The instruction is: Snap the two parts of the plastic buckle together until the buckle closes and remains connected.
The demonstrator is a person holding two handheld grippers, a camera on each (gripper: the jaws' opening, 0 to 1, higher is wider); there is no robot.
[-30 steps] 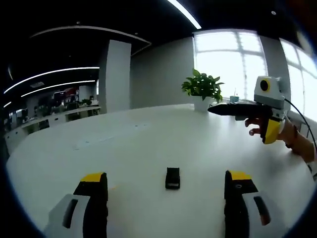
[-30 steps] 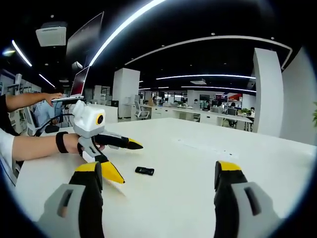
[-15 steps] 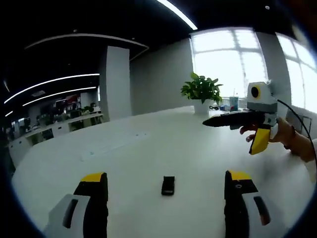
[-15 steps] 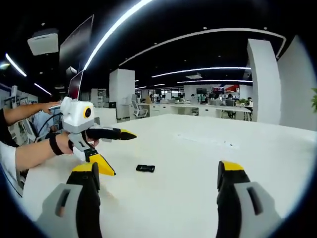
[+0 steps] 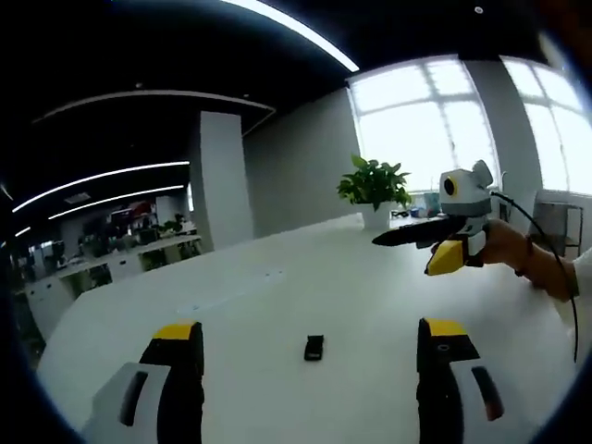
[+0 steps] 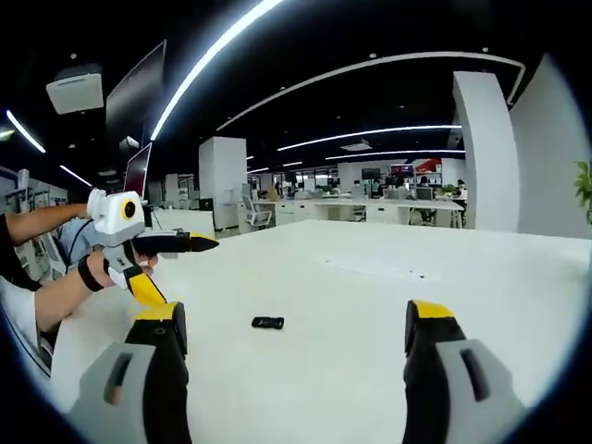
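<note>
A: Where does the buckle (image 5: pixel 314 348) sit?

B: It lies flat on the white bench (image 5: pixel 277 305), out on the open surface, well away from every edge I can make out. In the right gripper view it is the same small black piece (image 6: pixel 267 323). It reads as 1 lump, and I cannot tell whether that is 2 halves already mated or just lying end to end (too small to resolve a seam).

A: And the 2 tools?

B: The left hand-held gripper (image 5: pixel 310 338) has its jaws spread wide and holds nothing; the buckle shows in the gap between them, but farther out on the bench. The right hand-held gripper (image 6: pixel 294 319) is just as wide apart and just as empty. In the left gripper view it also shows raised above the bench toward the far side, near the potted plant (image 5: pixel 374 182), with a hand (image 5: pixel 504 245) on its grip.

A: So which step is this?

B: By my reading, either the approach before any grasp or the pause after the snap; these frames cannot settle that. If it is the approach, the next move calls for bringing both tools down and inward, 1 on each end of the buckle, then pressing the ends together along its long axis. The piece is light and the bench looks slick, so a careless first touch could skid it.
</note>
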